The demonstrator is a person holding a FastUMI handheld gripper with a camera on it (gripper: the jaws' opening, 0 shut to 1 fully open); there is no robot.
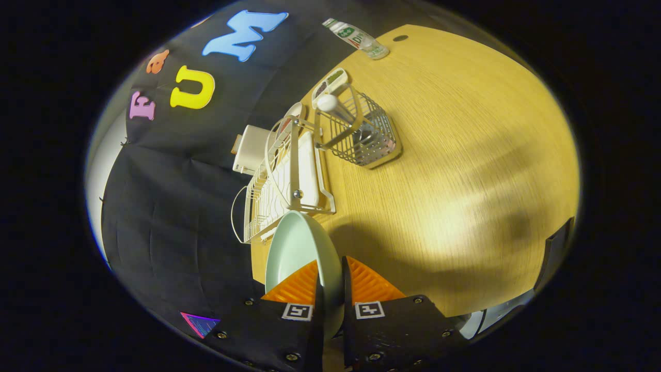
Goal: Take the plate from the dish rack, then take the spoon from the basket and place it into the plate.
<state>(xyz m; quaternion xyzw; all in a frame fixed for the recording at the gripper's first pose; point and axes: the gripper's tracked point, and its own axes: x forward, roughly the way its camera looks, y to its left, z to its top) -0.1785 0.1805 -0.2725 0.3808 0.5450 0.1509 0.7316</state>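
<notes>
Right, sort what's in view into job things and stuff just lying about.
Job:
plate, clamped on edge between the tool fingers
dish rack
basket
spoon, standing in the basket

Lying about:
bottle
small tray beyond the basket
white box behind the rack

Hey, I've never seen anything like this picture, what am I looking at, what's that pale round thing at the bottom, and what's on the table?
The camera rides on a hand-held two-finger gripper and looks forward along its fingers. The fisheye lens bends and tilts everything. The pale round thing is a plate, pinched edge-on between the two fingers and lifted clear. Beyond it, on a wooden table, stands a white dish rack. Next to that is a wire basket with a white-handled spoon sticking out. Farther off lies a bottle.
</notes>
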